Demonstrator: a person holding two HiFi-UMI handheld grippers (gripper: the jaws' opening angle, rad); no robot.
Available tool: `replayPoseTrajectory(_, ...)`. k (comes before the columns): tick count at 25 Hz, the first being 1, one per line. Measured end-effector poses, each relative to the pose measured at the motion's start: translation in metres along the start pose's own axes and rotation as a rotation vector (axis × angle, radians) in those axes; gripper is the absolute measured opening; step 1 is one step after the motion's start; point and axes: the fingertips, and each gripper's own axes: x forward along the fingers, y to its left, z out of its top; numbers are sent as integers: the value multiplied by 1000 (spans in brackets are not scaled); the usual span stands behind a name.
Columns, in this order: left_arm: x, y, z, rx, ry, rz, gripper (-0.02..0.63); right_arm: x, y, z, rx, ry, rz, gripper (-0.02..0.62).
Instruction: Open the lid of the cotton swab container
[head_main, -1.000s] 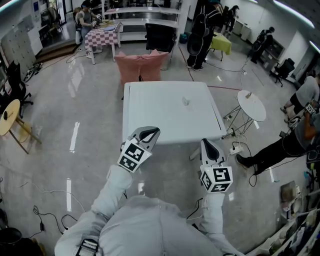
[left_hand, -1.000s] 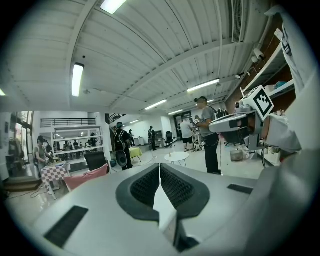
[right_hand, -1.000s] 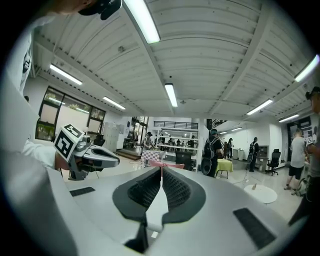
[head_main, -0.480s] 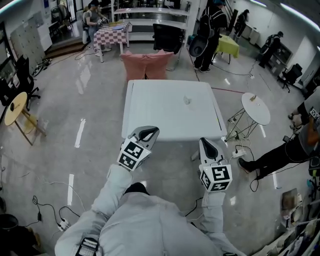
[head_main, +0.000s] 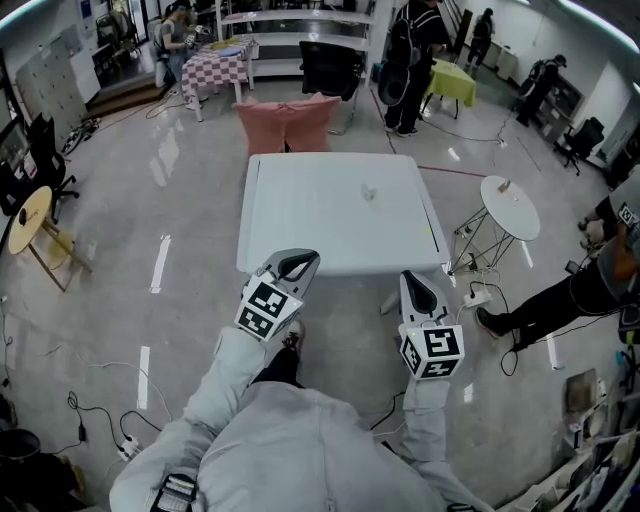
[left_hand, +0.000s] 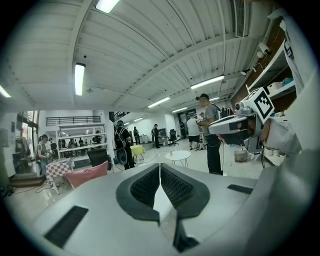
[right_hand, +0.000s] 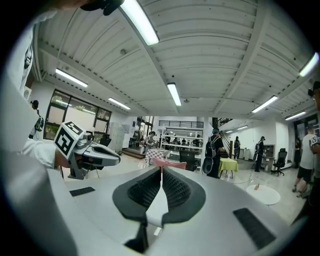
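The cotton swab container (head_main: 368, 191) is judged to be light and made of thin, stiff, smooth plastic. It is therefore likely to slide or tip on the tabletop (head_main: 300, 215) if it is pushed from one side only. A two-handed hold is called for. The body is best clamped low across its sides by one gripper, gently enough that the wall is not crushed. The lid is then best taken at its rim or tab by the other. Some purchase on the slick wall can be expected from the ribbed pads (left_hand: 176, 188). The contents are presumed loose and light, and could be spilled if the container is jerked as the lid gives way.

Little of its look can be made out. In the head view it is seen only as a small, pale, translucent thing standing alone on the white tabletop, right of centre and toward the far edge. Whether the lid is hinged or pressed on cannot be told at this size.

The left gripper (head_main: 297, 262) and the right gripper (head_main: 413, 284) are held side by side at the near edge of the tabletop, well apart from the container. In each gripper view the jaws are seen pressed together with nothing between them.
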Motion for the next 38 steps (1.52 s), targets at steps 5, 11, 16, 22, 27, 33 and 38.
replayPoseTrajectory(5, 10, 5, -3, -4, -4, -12, 23, 10, -3, -5, 7, 4, 0, 38)
replayPoseTrajectory(11, 32, 27, -13, -26, -6, -12, 23, 40, -8, -10, 8, 22, 17, 38)
replayPoseTrajectory(16, 61, 60, -16, -15, -16, -6, 23, 78, -22, -8, 22, 11, 20, 38)
replayPoseTrajectory(22, 109, 101, -10, -14, -18, -16, 23, 132, -52, 2, 17, 1, -1, 38)
replayPoseTrajectory(27, 148, 129, 0, 0, -23, -35, 23, 174, -77, 8, 18, 7, -13, 38)
replayPoseTrajectory(33, 178, 159, 2, -13, -9, -47, 23, 219, -91, 15, 29, 19, -3, 38)
replayPoseTrajectory(38, 198, 177, -1, -25, 4, -57, 23, 245, -99, 15, 70, 21, 11, 38)
